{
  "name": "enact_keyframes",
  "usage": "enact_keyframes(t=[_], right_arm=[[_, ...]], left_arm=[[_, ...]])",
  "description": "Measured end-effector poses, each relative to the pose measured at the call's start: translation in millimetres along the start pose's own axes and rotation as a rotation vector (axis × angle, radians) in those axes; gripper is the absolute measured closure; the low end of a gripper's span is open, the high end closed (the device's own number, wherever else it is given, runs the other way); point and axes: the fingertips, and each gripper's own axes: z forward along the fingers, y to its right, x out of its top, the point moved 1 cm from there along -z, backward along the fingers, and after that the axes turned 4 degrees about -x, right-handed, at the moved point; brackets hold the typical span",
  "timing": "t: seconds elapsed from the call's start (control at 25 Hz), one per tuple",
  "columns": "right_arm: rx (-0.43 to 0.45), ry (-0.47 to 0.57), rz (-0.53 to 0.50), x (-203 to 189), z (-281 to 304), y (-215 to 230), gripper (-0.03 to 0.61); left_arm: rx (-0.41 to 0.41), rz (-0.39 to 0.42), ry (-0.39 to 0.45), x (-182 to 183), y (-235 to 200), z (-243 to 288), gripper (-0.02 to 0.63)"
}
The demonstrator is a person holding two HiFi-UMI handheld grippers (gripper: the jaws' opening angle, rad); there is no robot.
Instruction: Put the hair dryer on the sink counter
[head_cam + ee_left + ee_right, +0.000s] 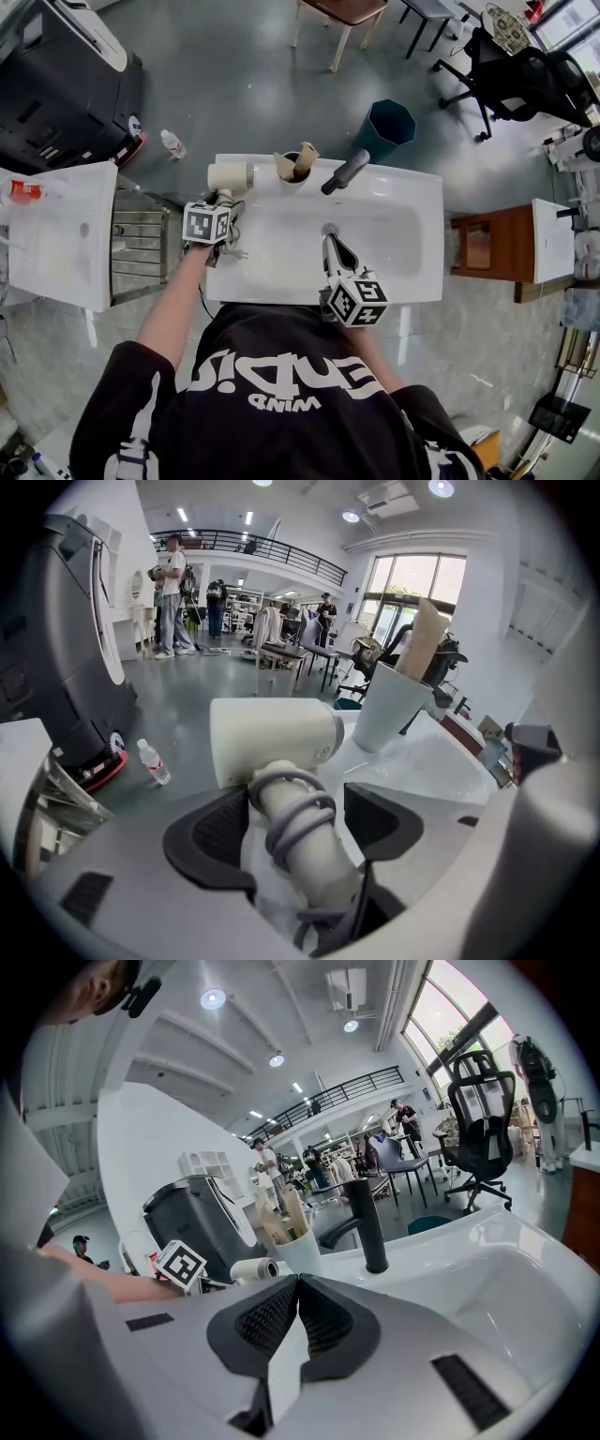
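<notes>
While lying on the sink counter [412, 192] left of the faucet [345, 172], seems a light, stiff, slick-shelled hair dryer [277, 738], best taken by its cord-wrapped handle [300, 841] between the left gripper's [225, 200] parted, unpressing jaws, with the right gripper's [298, 1321] jaws together, empty.

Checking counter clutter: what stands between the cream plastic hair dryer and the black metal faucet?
A white cup holding tan cardboard pieces stands between the cream hair dryer and the black faucet. The head view shows this.
</notes>
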Motion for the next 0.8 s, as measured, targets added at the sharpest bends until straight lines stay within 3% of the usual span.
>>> enact_keyframes(t=[0.16,0.4,0.8], right_arm=[[0.003,0.003,0.003,-0.4,-2.9,1.9,0.554],[0.007,0.006,-0.005,1.4,-5.9,2.4,0.554],[0.016,0.019,-0.029,9.8,-9.9,2.6,0.554]], left_arm=[[-0.011,0.024,0.067,2.2,-2.8,4.7,0.304],[0.019,0.014,0.100,16.9,9.2,-26.0,0.299],[-0.052,0.059,0.244,42.3,52.3,-84.6,0.301]])
